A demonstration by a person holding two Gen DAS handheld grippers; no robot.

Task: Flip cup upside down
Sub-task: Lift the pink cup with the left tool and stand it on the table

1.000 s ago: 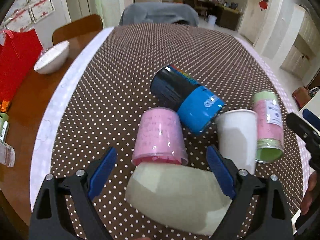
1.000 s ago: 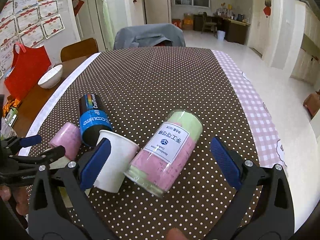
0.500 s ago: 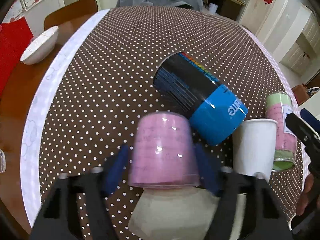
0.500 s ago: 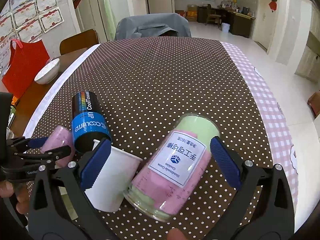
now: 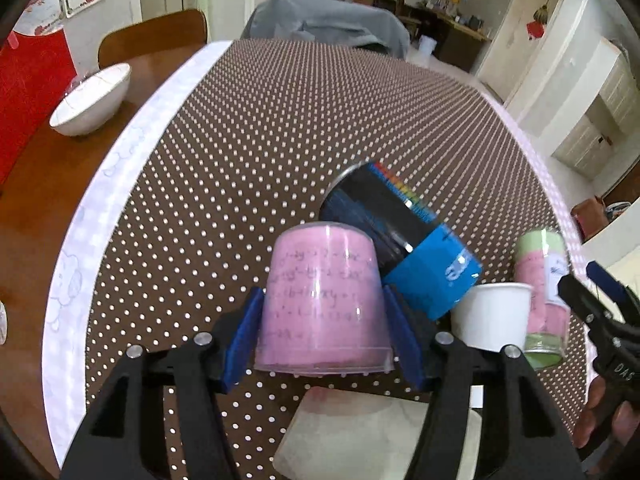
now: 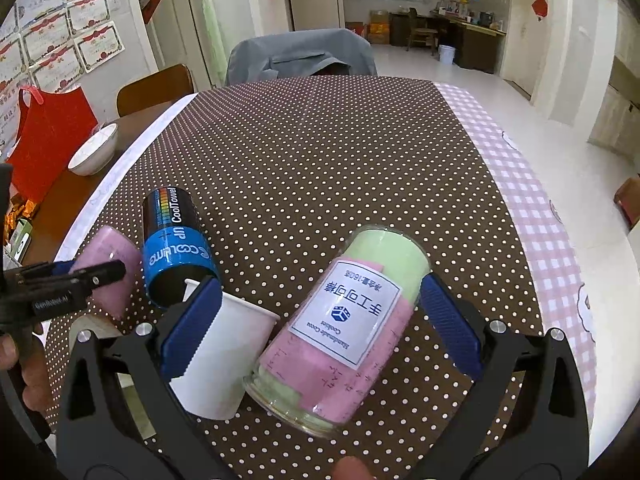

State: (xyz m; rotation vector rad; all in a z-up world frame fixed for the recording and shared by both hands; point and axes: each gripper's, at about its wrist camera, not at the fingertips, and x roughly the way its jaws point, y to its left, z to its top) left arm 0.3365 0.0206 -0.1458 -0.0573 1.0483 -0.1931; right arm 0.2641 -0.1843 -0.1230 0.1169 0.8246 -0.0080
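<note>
A pink plastic cup (image 5: 324,300) stands mouth down on the dotted brown tablecloth (image 5: 240,152). My left gripper (image 5: 324,334) is shut on it, one blue pad on each side near the rim. In the right wrist view the pink cup (image 6: 110,264) sits at far left with the left gripper's fingers (image 6: 68,280) around it. My right gripper (image 6: 320,320) is open and holds nothing; its pads flank a white paper cup (image 6: 220,360) and a clear jar with pink and green contents (image 6: 344,332), both lying on their sides.
A black and blue canister (image 5: 404,240) lies on its side just behind the pink cup. A pale green cup (image 5: 376,436) lies below the left gripper. A white bowl (image 5: 92,100) and a red bag (image 6: 48,140) stand at far left. A chair (image 6: 300,56) stands at the far end.
My left gripper moved forward over the pale green cup and closed on the pink cup. The right gripper stayed open and edged a little closer to the jar.
</note>
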